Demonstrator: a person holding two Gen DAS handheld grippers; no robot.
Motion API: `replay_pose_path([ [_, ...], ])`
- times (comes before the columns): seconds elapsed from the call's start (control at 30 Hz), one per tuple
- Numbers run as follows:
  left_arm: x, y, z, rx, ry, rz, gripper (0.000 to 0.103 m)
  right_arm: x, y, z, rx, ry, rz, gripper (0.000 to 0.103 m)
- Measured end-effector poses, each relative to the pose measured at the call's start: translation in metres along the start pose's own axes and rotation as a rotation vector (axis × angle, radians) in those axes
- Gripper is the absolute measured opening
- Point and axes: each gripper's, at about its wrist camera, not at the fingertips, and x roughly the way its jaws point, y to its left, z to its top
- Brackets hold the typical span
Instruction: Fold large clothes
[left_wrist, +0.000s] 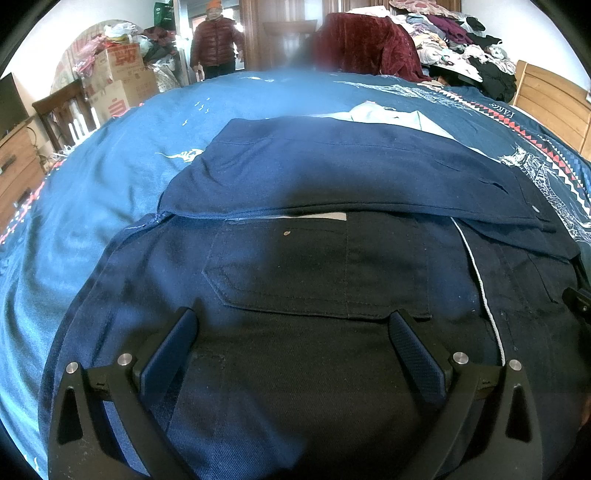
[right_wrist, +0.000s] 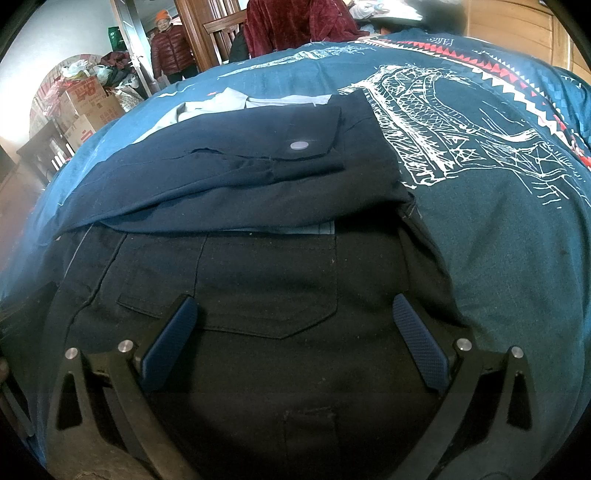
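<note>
Two hand-held grippers, left (left_wrist: 291, 325) and right (right_wrist: 293, 314), both spread wide and empty, poised just above the near half of one dark navy work jacket (left_wrist: 332, 258). Jacket lies on the bed (left_wrist: 92, 184), sleeve (right_wrist: 221, 173) folded across at 12 o'clock; snap cuff (right_wrist: 300, 145) toward 1 o'clock in the right view. Pocket flap (left_wrist: 325, 302) sits between the left fingers. Handling, by judgement: heavy twill, soft but firm-creasing, not slippery, not fragile. Suggested hold: near hem corners at 7 and 5 o'clock, pinching all layers together.
</note>
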Motion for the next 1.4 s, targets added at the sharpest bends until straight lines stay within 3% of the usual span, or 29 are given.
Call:
replay_pose_path([
  [0.87, 0.000, 0.001, 0.000, 0.003, 0.009, 0.004, 0.103, 0.000, 0.002, 0.001, -0.004, 0.013, -0.003, 0.103],
  [0.97, -0.002, 0.003, 0.001, 0.002, 0.021, -0.009, 0.103, -0.001, 0.002, 0.004, -0.003, 0.032, 0.002, 0.103],
  [1.03, -0.008, 0.010, 0.002, -0.006, 0.035, -0.056, 0.103, -0.003, -0.001, 0.006, -0.002, 0.050, 0.020, 0.103],
  [1.1, -0.023, 0.027, 0.003, -0.052, 0.032, -0.143, 0.103, -0.010, -0.003, 0.008, -0.016, 0.073, 0.040, 0.103],
  [1.2, -0.053, 0.071, -0.002, -0.158, -0.004, -0.178, 0.103, -0.036, -0.013, 0.003, -0.037, 0.091, 0.096, 0.103],
  [1.4, -0.103, 0.194, -0.041, -0.358, -0.043, -0.068, 0.103, -0.089, -0.074, -0.021, 0.072, 0.159, 0.268, 0.103],
])
